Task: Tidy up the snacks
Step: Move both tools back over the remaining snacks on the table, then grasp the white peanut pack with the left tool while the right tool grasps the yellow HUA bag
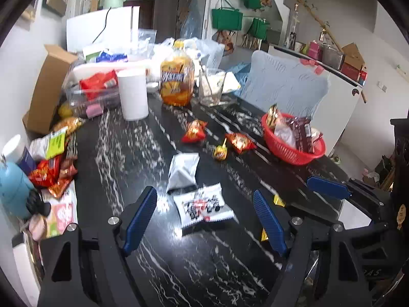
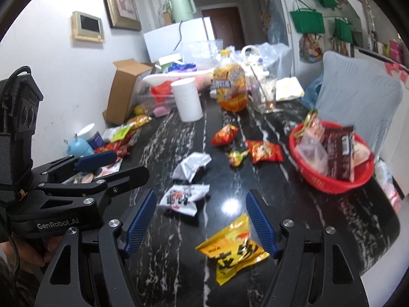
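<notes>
Left tongs open above the dark marbled desk, white packet with red and black print lying flat between the blue pads, untouched. Right tongs open too, over a yellow snack packet on the desk, not gripped. Red basket with several packets near the far right edge.

Light level: bright, even daylight tone in both views; walls wash out pale.
Glare: white hot spot on the glossy black desk, just beyond the yellow packet.
Blur: motion smear on packets and marble veins, stronger in the left view.
Distortion: heavy fisheye bending; black vignette in all corners.
Focus: blue fingers near the lens sharper than the background.
</notes>
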The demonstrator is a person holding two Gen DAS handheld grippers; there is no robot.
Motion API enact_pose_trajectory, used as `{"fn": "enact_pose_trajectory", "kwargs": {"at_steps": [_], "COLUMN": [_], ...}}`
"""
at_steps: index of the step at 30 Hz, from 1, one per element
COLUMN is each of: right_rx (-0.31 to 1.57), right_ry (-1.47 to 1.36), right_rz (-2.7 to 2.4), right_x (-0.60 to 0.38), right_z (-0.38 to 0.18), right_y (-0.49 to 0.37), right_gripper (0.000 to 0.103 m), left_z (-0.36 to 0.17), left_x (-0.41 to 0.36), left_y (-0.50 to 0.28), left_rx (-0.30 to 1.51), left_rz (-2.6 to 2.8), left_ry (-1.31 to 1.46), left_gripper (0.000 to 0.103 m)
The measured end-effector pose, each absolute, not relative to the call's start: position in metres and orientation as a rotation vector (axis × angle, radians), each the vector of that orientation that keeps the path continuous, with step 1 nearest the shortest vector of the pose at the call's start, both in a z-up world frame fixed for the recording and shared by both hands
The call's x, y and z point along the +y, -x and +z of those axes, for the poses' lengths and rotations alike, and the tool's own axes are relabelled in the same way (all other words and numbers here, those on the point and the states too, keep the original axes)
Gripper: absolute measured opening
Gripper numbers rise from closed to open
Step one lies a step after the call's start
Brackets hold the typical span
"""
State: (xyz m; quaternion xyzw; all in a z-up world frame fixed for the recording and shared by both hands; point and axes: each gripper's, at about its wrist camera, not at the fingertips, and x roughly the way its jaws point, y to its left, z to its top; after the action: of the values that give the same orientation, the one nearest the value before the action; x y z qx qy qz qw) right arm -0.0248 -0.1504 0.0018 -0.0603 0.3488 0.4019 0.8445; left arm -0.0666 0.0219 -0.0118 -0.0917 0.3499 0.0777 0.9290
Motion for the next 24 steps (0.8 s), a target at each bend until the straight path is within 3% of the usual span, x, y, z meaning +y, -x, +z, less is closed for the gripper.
{"fn": "enact_pose_trajectory", "kwargs": {"at_steps": [7, 15, 24], "right_rx": [0.82, 0.832, 0.894], "right_ry": [0.154, 0.192, 0.198], "right_rz": [0.845, 0.8, 0.833], "right_x": [-0.148, -0.157, -0.155], "right_z": [-0.027, -0.043, -0.067], "right_y": [0.026, 0.021, 0.006], "right_gripper": [0.075, 0.091, 0.092], "left_z": [-0.039, -0.059, -0.063], "left_x": [0.023, 0.017, 0.019], "left_y": [0.065, 0.057, 0.04], "left_rx": [0.783, 0.83, 0.832], "left_rz": [0.146, 0.102, 0.125], "left_ry": [0.227, 0.273, 0.201], "left_gripper": [0.077, 0.077, 0.077]}}
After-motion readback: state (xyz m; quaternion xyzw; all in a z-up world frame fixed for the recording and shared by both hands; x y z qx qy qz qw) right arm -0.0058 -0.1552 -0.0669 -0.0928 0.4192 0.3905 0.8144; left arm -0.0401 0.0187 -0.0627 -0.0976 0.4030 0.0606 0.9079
